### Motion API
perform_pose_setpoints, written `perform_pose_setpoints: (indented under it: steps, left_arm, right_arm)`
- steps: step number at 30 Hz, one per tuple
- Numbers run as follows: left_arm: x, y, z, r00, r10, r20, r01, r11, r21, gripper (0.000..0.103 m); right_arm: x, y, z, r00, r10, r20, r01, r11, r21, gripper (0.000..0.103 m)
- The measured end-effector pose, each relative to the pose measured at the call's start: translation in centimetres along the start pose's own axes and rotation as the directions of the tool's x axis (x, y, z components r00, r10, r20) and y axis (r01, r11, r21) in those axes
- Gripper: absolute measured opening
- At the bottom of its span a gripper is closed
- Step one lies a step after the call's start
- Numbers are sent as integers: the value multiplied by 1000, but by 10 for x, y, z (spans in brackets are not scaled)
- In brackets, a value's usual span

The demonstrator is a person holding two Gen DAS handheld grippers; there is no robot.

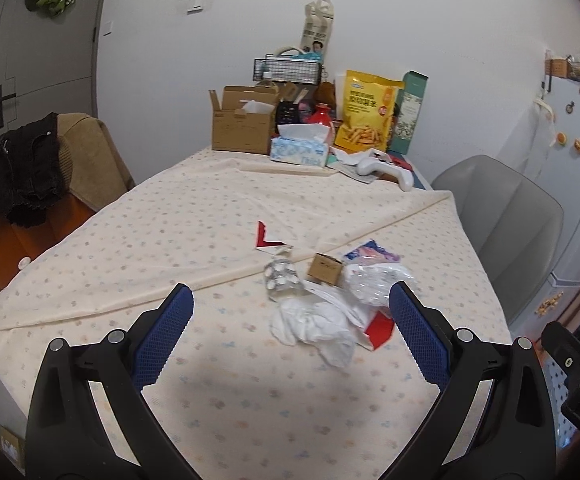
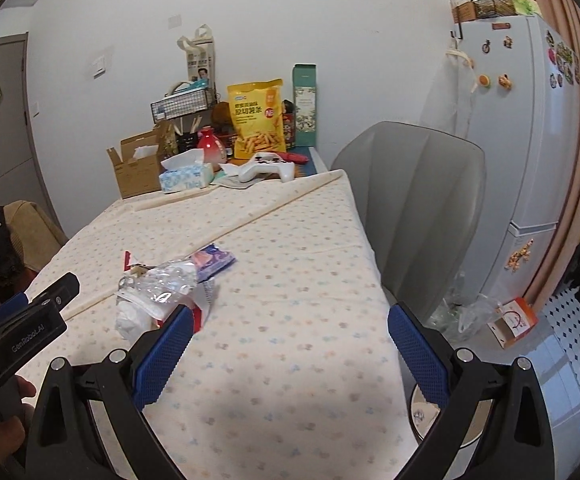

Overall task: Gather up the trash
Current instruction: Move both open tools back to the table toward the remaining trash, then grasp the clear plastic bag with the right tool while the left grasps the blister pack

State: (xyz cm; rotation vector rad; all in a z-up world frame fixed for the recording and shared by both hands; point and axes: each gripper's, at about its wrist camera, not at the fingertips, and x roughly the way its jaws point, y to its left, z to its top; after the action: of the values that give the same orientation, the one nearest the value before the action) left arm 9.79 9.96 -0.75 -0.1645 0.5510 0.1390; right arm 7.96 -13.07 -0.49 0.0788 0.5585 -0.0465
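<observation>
I have both grippers over the near end of the table [image 1: 218, 408], which is covered with a pale dotted cloth. My left gripper [image 1: 290, 312] has its jaws spread wide and holds nothing; the trash lies just ahead between its blue pads [image 1: 162, 340]. The heap is a crumpled white tissue [image 1: 313, 326] nearest me, a scrunched clear plastic bag [image 1: 377, 280], a small brown cardboard box [image 1: 325, 269], an empty pill blister [image 1: 281, 276] and a red and white wrapper [image 1: 269, 237] a little farther off. My right gripper [image 2: 288, 330] is spread too and empty, with the heap off to its left, touching nothing. A grey chair [image 2: 417, 208] stands beside the table on the right
</observation>
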Motion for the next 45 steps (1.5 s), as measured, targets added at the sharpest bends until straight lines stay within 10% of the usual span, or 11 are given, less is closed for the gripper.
perform_pose_setpoints:
  steps: [23,45]
  left_arm:
    - [57,46,4,994,86,-75,-89,995,-43,97]
    - [107,74,10,984,107,-145,-121,989,-90,97]
  right_arm:
    - [76,61,7,984,117,-134,-126,990,-61,82]
    - [142,112,14,957,179,-229,-206,973,-102,91]
